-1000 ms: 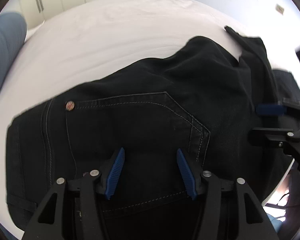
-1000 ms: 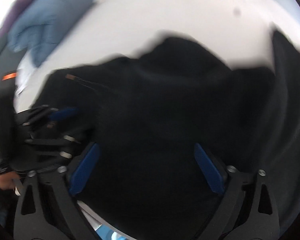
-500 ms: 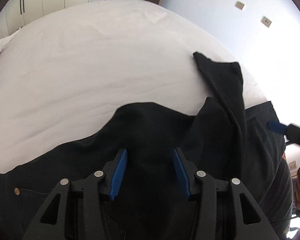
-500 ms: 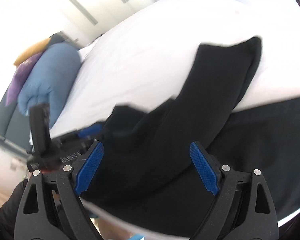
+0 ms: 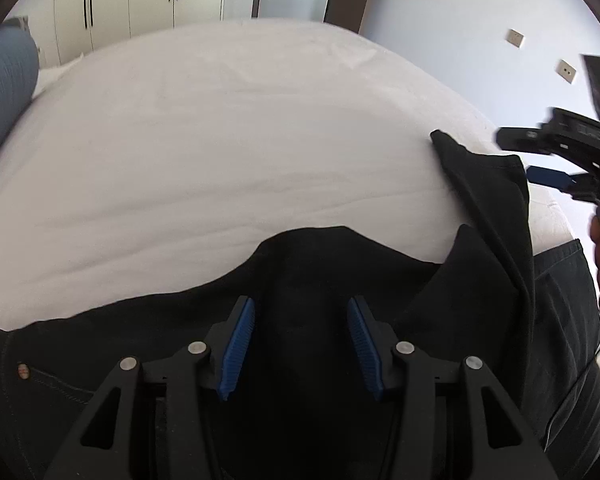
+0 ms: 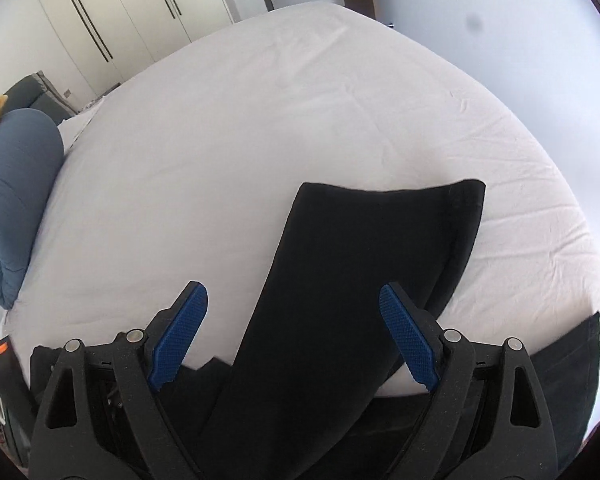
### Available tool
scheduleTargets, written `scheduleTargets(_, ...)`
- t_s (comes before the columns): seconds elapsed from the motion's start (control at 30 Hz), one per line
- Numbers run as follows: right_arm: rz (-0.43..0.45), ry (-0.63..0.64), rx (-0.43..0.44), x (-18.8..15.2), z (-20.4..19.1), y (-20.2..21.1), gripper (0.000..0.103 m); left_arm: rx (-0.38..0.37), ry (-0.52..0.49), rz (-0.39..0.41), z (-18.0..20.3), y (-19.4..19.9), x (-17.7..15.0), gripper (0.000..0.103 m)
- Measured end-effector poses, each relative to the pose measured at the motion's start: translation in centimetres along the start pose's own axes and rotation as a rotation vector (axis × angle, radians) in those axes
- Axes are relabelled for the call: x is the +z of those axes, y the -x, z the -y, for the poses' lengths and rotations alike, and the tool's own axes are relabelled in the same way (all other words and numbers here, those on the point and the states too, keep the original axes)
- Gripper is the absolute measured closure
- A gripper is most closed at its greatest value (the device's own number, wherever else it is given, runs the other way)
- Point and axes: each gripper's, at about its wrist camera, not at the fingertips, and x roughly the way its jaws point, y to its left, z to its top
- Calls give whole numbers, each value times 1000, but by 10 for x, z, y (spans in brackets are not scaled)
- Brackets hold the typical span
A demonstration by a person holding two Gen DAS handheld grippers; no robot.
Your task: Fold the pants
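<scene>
White sheeting covers the bed [image 6: 300, 120], which fills both views; wardrobe doors [image 6: 100, 20] stand in the upper left of the right wrist view and a blue pillow [image 6: 16, 200] lies at its left edge.

Black pants [image 5: 300, 280] sprawl along the near side of the mattress. In the left wrist view the waist end, with a copper rivet [image 5: 22, 369] at lower left, runs across the bottom of the frame, while one pant leg [image 6: 359, 272] doubles back and reaches up over the sheet toward the middle of the right wrist view, its hem at the upper end. The long axis of that leg runs from lower centre up and slightly right, almost in line with the right gripper's fingers.

The left gripper [image 5: 300, 344] has its blue pads apart, with dark cloth showing between and under them; whether they press on the fabric I cannot tell, but they are not closed on it. The right gripper [image 6: 296, 336] is spread wide, the leg passing between its jaws without being pinched. It also shows at the right edge of the left wrist view, held above the leg.

My judgement is that the right gripper sits nearer the stray leg and is better placed to take it, since the cloth lies straight ahead between its fingers.
</scene>
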Motion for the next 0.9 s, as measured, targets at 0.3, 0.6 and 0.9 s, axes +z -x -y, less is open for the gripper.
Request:
scheduleTargets(0.3, -207, 145, -243, 24, -31, -116, 15, 0, 115, -50, -26, 0, -48, 35)
scheduleTargets(0.6, -176, 35, -99, 44, 1, -120, 98, 13, 63, -71, -4, -22, -37, 32)
scheduleTargets(0.9, 159, -164, 23, 21, 85, 12, 101, 11, 70, -76, -9, -23, -36, 32)
